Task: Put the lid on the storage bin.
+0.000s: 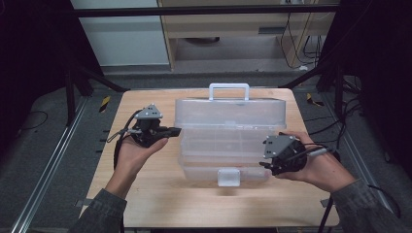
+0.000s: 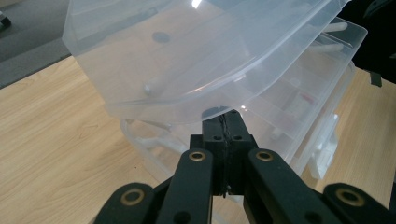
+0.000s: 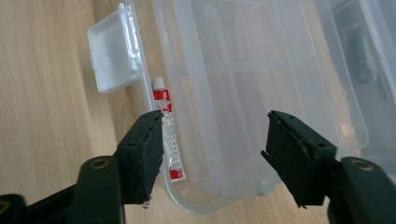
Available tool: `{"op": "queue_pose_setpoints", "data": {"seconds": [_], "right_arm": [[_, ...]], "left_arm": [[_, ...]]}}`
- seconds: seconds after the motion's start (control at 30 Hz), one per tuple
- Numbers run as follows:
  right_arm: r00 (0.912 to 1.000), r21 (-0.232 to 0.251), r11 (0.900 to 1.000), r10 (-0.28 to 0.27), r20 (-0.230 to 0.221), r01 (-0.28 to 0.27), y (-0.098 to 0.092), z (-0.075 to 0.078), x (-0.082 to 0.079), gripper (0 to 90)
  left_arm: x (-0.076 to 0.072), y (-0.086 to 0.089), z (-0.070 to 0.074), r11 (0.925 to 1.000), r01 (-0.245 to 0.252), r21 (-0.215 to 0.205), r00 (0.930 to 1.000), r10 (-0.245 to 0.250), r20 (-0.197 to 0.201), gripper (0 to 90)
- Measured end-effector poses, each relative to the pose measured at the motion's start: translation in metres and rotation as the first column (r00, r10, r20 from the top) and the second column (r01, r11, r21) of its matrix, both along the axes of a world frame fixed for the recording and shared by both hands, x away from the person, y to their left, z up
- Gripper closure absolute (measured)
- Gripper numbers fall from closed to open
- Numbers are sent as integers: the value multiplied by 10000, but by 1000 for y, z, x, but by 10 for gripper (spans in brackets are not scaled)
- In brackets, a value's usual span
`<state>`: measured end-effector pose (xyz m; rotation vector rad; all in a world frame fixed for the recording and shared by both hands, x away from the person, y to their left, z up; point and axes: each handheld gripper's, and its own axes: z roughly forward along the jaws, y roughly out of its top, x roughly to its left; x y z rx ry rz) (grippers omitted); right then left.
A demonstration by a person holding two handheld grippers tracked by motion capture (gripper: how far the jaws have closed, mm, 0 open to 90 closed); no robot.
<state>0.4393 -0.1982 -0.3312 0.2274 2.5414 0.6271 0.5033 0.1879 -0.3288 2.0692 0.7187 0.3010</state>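
Lying crosswise: clear box [image 1: 228,141] | handle [image 1: 229,90] far | latch [image 1: 228,177] near

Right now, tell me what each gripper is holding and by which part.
Nothing is held. The left gripper is shut and empty under the clear plastic box's raised lid; the right gripper hangs open over the tray.

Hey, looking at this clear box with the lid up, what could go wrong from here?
1. The left gripper, jaws shut, sits under the raised lid edge; if it slips off, the lid may drop.
2. The right gripper is open over the box's end, so a falling lid could strike it.
3. The red-and-white tube lies loose along the front wall and may roll if the box jolts.
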Motion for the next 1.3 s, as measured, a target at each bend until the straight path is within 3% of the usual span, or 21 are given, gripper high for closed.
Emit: {"op": "queue_pose_setpoints", "data": {"seconds": [0.37, 0.67, 1.3], "right_arm": [[9976, 312, 9971, -695, 76, 693, -22, -4, -11, 316], [9931, 370, 9924, -1176, 6, 1175, -37, -5, -18, 317], [9872, 324, 9867, -1594, -69, 1595, -51, -12, -22, 322]], "left_arm": [[-7, -1, -9, 9992, 80, 384, 10000, -80, -1, 898], [-12, 2, -17, 9994, 160, 315, 9999, -158, -58, 898], [-19, 5, -27, 9997, 173, 176, 9998, -170, -144, 898]]}}
